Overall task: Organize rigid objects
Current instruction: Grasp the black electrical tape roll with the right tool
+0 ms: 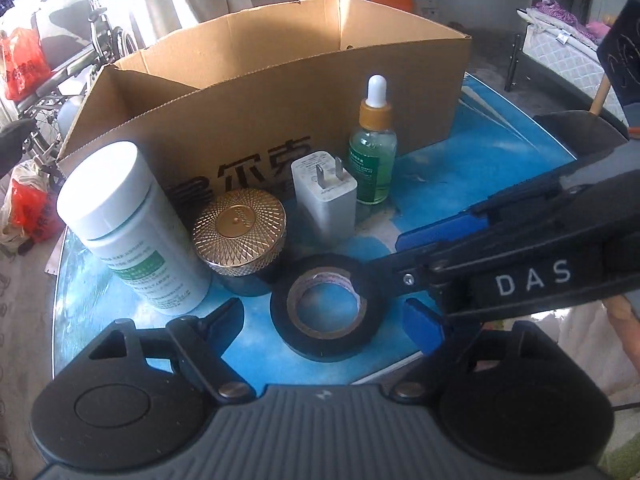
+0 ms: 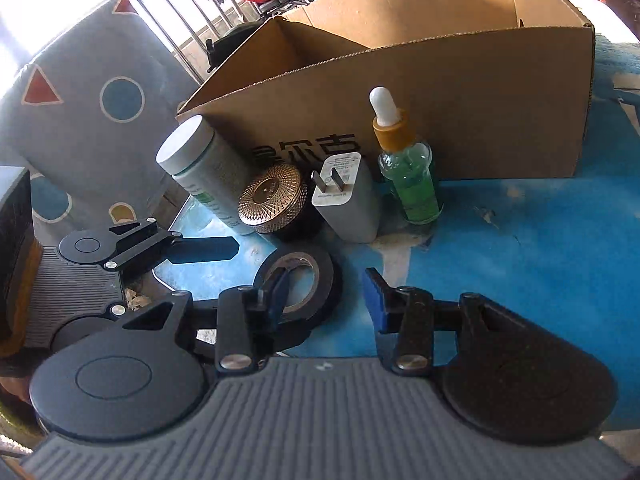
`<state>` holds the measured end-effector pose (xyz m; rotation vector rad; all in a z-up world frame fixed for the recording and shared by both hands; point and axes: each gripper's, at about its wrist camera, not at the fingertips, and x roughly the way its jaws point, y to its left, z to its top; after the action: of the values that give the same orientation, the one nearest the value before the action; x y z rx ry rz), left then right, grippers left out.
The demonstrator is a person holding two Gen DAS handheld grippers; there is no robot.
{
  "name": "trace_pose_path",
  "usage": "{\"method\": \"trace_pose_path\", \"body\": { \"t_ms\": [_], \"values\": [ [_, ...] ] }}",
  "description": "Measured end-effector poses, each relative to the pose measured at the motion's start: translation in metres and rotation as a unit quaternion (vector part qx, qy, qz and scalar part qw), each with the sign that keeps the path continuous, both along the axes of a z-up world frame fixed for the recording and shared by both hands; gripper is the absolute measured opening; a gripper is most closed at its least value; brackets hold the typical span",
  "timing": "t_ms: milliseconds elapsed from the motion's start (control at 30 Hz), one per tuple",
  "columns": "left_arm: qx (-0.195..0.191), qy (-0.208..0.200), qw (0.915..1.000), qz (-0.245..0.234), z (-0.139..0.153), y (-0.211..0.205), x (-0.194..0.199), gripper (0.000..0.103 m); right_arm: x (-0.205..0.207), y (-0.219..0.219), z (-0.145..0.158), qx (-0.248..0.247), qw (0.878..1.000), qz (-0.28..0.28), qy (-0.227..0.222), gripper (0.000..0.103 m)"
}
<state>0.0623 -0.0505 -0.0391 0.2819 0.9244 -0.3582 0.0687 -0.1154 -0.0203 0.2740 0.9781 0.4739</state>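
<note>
I'm at the pick step: right claw (image 2: 324,292) part-open, one finger inside the tape roll (image 1: 324,312) lying flat on the surface (image 1: 460,184), hole up, left claw (image 1: 328,320) wide around it; next, pinch the wall, lift into cardboard box (image 1: 280,92).

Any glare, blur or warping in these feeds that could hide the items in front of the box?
Left wrist view: window top left is blown out, cardboard box edges bow from fisheye, black tape roll stays sharp. Right wrist view: top-left window also washed out, dropper bottle leans from distortion; items stay readable.
</note>
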Motion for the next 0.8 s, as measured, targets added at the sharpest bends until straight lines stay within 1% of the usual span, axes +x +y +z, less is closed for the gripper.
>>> {"method": "trace_pose_path", "body": {
  "t_ms": [67,133,167,300,333,367,433,500,600,800],
  "values": [
    [0.004,0.0,1.0,0.001,-0.003,-0.002,0.001,0.075,0.003,0.005,-0.003,-0.005,1.0,0.005,0.001,0.04],
    [0.004,0.002,1.0,0.004,-0.006,-0.002,0.0,0.069,0.005,0.009,-0.005,-0.007,1.0,0.011,0.001,0.04],
    [0.003,0.004,1.0,0.005,-0.007,-0.002,0.001,0.067,0.007,0.011,-0.006,-0.01,1.0,0.013,0.0,0.04],
    [-0.001,0.003,1.0,0.007,-0.011,-0.003,0.0,0.068,0.011,0.016,-0.008,-0.023,1.0,0.02,-0.006,0.039],
    [-0.004,0.003,1.0,0.007,-0.01,-0.002,-0.001,0.067,0.012,0.016,-0.009,-0.022,1.0,0.021,-0.004,0.037],
    [-0.007,0.004,0.9999,0.008,-0.01,-0.001,0.0,0.067,0.014,0.017,-0.012,-0.019,1.0,0.022,-0.001,0.037],
    [-0.011,0.003,0.9999,0.01,-0.009,0.001,0.0,0.067,0.015,0.018,-0.013,-0.021,0.999,0.025,-0.006,0.03],
    [-0.011,0.001,0.9999,0.012,-0.009,0.0,0.0,0.067,0.015,0.019,-0.014,-0.026,0.999,0.025,-0.011,0.026],
    [-0.013,0.0,0.9998,0.014,-0.009,-0.002,0.001,0.067,0.016,0.017,-0.016,-0.021,1.0,0.02,-0.011,0.021],
    [-0.017,-0.005,0.9998,0.001,-0.007,-0.01,-0.001,0.067,0.01,0.005,-0.015,-0.013,1.0,0.006,-0.011,0.019]
  ]
}}
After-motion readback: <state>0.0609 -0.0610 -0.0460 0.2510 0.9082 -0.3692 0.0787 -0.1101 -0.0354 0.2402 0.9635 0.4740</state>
